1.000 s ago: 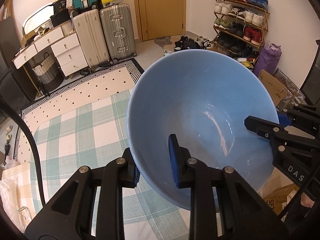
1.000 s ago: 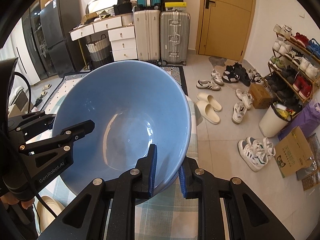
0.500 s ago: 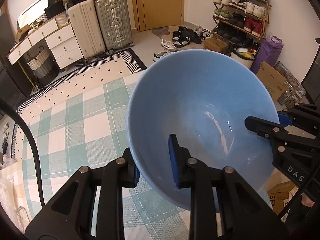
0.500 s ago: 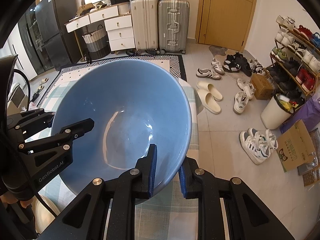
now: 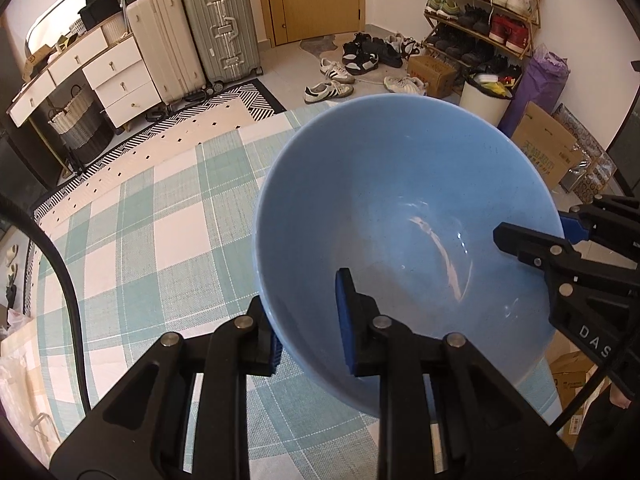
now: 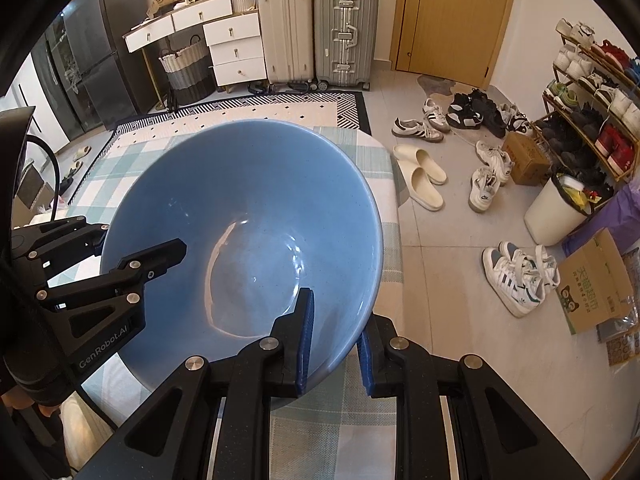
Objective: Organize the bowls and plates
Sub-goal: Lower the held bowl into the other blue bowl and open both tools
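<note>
So the big blue bowl (image 5: 404, 216) is up over the green checked tablecloth (image 5: 152, 240), pinched at opposite rims: the left gripper (image 5: 310, 324) has its jaws closing on the near wall while the right gripper (image 6: 334, 340) is clamped tight on its side.

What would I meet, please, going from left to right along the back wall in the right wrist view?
Black fridge → white drawer unit → cream suitcase → silver suitcase → wooden door → shoe rack.
</note>
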`<act>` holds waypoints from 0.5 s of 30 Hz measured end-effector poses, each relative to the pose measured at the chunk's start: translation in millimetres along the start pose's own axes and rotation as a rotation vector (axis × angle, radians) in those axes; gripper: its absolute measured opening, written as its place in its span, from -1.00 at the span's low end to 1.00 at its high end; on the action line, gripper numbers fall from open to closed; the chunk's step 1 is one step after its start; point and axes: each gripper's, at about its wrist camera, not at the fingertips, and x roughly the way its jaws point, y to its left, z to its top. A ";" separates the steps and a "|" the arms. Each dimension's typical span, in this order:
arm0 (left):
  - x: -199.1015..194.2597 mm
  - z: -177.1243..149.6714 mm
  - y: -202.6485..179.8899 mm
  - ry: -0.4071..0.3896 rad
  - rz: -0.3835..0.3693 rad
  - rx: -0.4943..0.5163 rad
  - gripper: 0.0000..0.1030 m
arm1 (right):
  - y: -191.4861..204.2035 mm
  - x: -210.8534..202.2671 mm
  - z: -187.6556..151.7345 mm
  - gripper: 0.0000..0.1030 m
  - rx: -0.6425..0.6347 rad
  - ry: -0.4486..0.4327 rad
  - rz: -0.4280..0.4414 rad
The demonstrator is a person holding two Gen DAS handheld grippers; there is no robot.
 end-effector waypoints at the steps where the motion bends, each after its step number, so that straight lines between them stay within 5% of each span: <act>1: 3.8 -1.0 1.0 0.007 0.000 -0.002 -0.65 | -0.7 2.9 -0.8 -0.62 0.001 0.005 -0.002; 15: 25.6 -11.4 14.8 0.015 -0.031 -0.007 -0.70 | -0.2 15.0 -10.8 -0.62 0.004 0.027 -0.031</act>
